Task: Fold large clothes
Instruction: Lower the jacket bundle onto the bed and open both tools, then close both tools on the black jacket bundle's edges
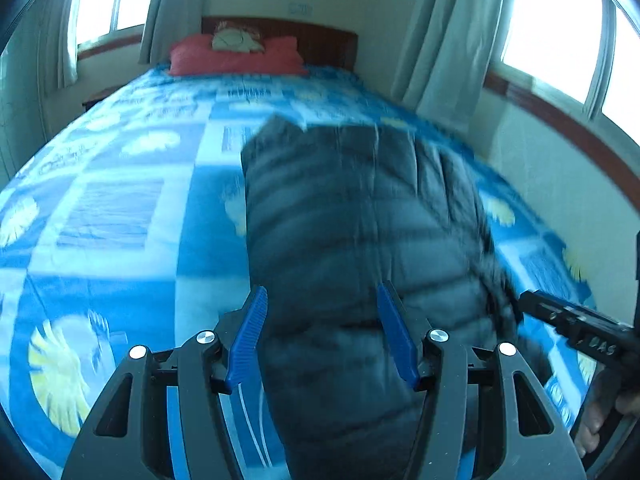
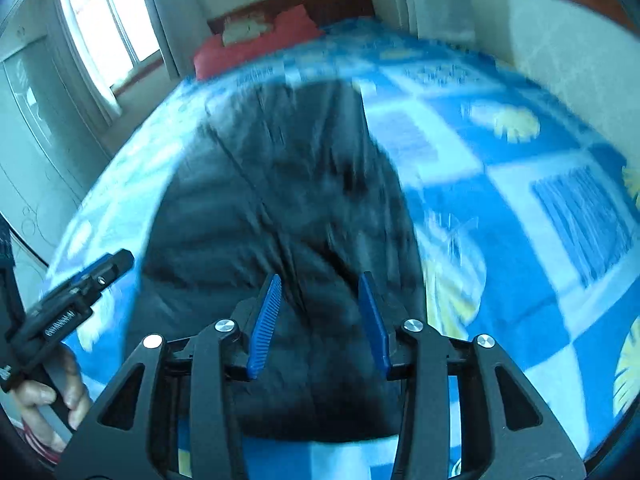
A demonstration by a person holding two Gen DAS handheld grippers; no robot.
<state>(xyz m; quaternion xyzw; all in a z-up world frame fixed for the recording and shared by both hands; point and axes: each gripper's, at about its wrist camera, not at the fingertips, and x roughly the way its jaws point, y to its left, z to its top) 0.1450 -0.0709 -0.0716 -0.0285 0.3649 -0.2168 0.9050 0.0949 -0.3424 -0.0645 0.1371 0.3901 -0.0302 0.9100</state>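
Left wrist view, blurred. Blue patterned bedspread [image 1: 120, 200] fills 9 o'clock. Red pillow [image 1: 236, 56] at 12. Dark quilted jacket [image 1: 360, 216] lies lengthwise on the bed at centre, near end toward 6. Left gripper [image 1: 322, 300] at 6, above the near end: jaws apart, pads clear of fabric, nothing gripped. At 4 o'clock the right gripper's body, a hand [image 1: 600, 424] on its handle.

Right wrist view, blurred. Left gripper at 8. Jacket centre to 6. Right gripper [image 2: 320, 292] at 6: jaws parted, released, fabric beneath, pads not pressing.
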